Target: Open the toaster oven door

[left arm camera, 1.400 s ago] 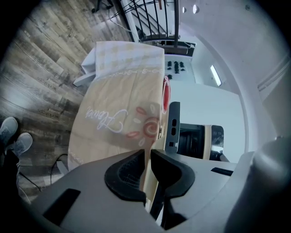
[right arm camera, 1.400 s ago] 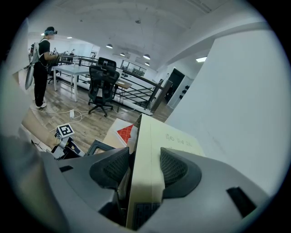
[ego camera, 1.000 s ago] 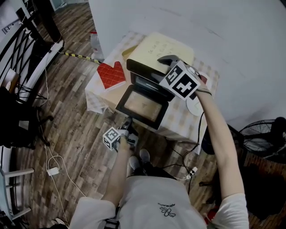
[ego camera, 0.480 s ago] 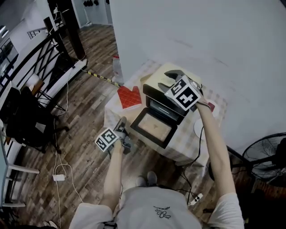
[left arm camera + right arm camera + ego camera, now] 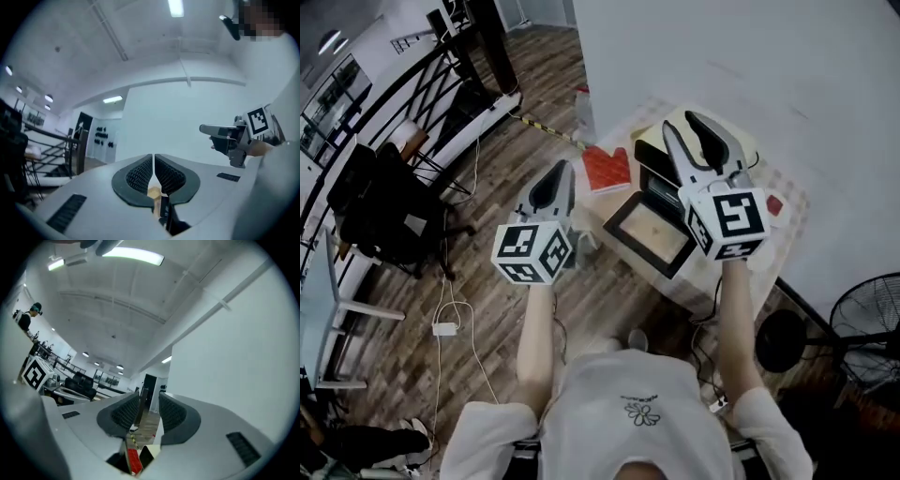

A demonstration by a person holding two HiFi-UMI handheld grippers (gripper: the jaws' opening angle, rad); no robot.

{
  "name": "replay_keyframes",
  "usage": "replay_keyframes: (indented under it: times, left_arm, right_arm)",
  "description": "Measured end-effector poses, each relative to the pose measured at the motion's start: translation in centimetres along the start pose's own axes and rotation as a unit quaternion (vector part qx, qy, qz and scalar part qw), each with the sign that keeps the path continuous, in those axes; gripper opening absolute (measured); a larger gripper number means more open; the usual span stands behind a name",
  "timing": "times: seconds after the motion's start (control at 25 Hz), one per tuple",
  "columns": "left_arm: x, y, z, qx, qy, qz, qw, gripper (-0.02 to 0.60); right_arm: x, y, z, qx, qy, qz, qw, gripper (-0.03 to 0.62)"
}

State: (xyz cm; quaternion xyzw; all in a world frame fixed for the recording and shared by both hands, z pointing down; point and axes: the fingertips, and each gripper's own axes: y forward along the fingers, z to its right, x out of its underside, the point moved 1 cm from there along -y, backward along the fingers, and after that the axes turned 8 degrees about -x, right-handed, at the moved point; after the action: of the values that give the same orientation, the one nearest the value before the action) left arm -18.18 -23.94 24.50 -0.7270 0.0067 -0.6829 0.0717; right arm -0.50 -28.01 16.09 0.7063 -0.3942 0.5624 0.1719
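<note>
Head overhead; gripper views level; mitt (image 5: 607, 169) (image 5: 133, 460) seemingly shared.

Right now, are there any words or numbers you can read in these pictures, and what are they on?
No words or numbers can be read anywhere.
Left marker cube and right marker cube: black-and-white square patterns, not letters or numbers.
Shirt print: a small flower-like emblem with a tiny line above it, too small to read.
</note>
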Motion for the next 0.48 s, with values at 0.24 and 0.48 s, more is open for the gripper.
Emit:
replay_keyframes:
  times: [0.24, 0.48]
  left_arm:
    - [-1.6, -3.7, 1.9, -0.043, 0.1, 0.044, 0.9931, 0.018]
    - [-0.9, -6.9, 3.1, -0.076, 0.11, 0.063, 0.989, 0.017]
  right_arm:
    - [2.7, -5.3, -3.9, 0.07, 0.046, 0.04, 0.996, 0.061]
    - [5.7, -8.3, -6.9, 0.104, 0.07, 0.026, 0.992, 0.014]
